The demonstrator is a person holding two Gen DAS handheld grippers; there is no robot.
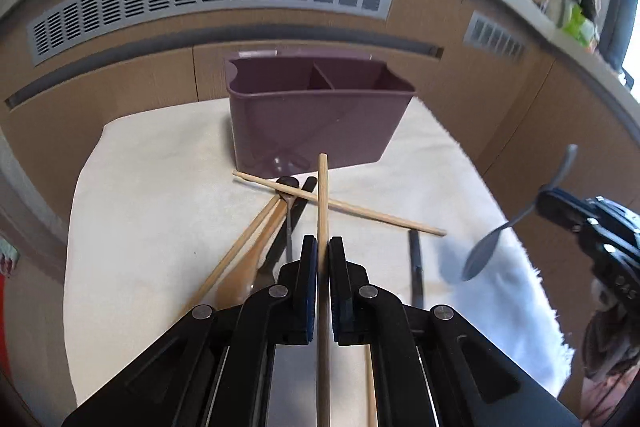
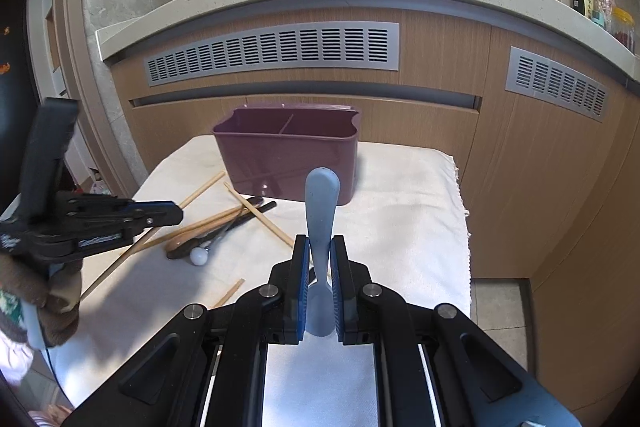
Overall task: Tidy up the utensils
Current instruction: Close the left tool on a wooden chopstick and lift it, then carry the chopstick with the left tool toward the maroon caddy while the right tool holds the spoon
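utensils lie in a loose pile on the white cloth (image 1: 152, 195) over the table, just in front of the purple holder (image 1: 320, 115), which stands upright at the far side with its two compartments looking empty. the left hand-held gripper (image 1: 323, 247) is clamped on a single wooden chopstick (image 1: 322, 187), the stick running straight out between the pads toward the holder. the right hand-held gripper (image 2: 320, 247) is clamped on the neck of a grey-blue spoon (image 2: 322, 203), handle pointing up and forward, bowl tucked back between the fingers. still on the cloth are a second chopstick (image 1: 340, 205) lying crosswise, a wooden spoon (image 1: 256, 251), a dark utensil (image 1: 416, 267) off to the right, and others tangled beneath. the step in hand looks like carrying both held pieces to the holder. to do it well, i would tip each piece more upright before reaching the rim, so the leading end drops cleanly into one compartment rather than striking the wall or the divider. keeping chopsticks in one side and spoons in the other seems sensible. the chopstick is gripped far from its front tip, so it could swing; move it slowly and let go only once the tip is well inside. bring the two hands in one after the other so they don't collide over the narrow opening.
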